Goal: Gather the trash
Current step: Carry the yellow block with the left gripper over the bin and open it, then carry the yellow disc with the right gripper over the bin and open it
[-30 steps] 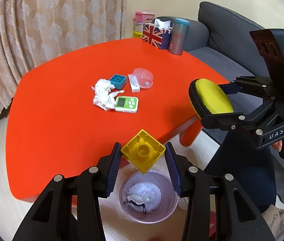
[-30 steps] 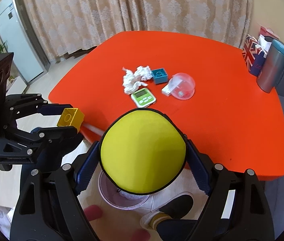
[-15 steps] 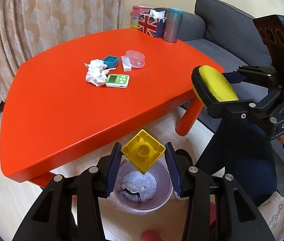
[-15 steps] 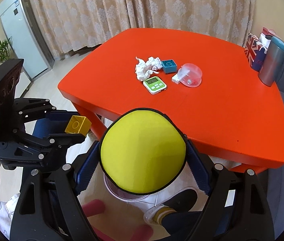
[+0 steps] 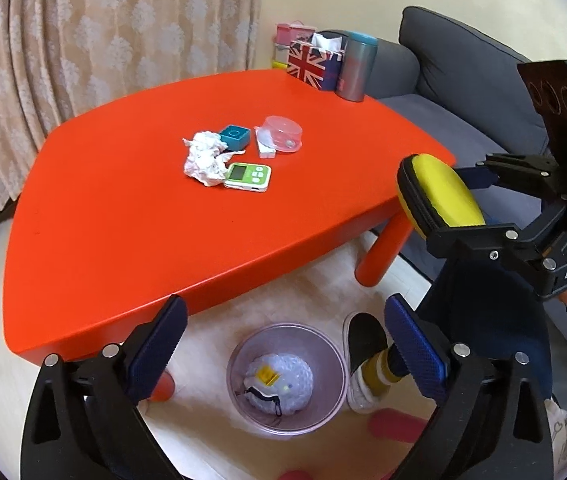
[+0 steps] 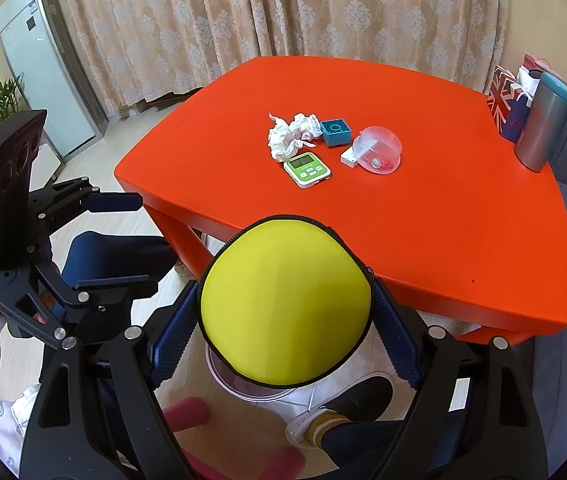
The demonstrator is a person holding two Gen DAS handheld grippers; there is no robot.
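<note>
Orange-red plastic low table (image 5: 131, 216), one, rounded edges, cylindrical legs. Two black two-finger tongs with blue ribbed pads. Left tongs (image 5: 283, 344) spread wide, nothing between the pads, hanging over the floor off the table's near edge. Right tongs (image 6: 283, 320) clamped on one round yellow zippered pouch with black trim (image 6: 285, 300), pouch fills the gap between both pads; in the left view it sits up and to the right of the left tongs.

One clear pinkish plastic trash bin (image 5: 287, 376) on the floor straight below and between the left pads; in the right view only its rim shows under the pouch. Inside: one white bubbly wad with a black cord, plus one small yellow block (image 5: 268, 376) lying on top.

On the table, well ahead of both tongs, one each: crumpled white tissue (image 5: 205, 160), teal square block (image 5: 234, 137), green-and-white digital timer (image 5: 248, 177), clear pink dome lid (image 5: 283, 134) with a small white piece beside it. Far corner: Union Jack tissue box (image 5: 311, 68), grey tumbler with teal lid (image 5: 357, 66).

Room: beige patterned curtains, pale floor, grey sofa right of the table, white standing air conditioner (image 6: 43, 64) left. Person's slippered foot (image 5: 363, 356) just right of the bin.
</note>
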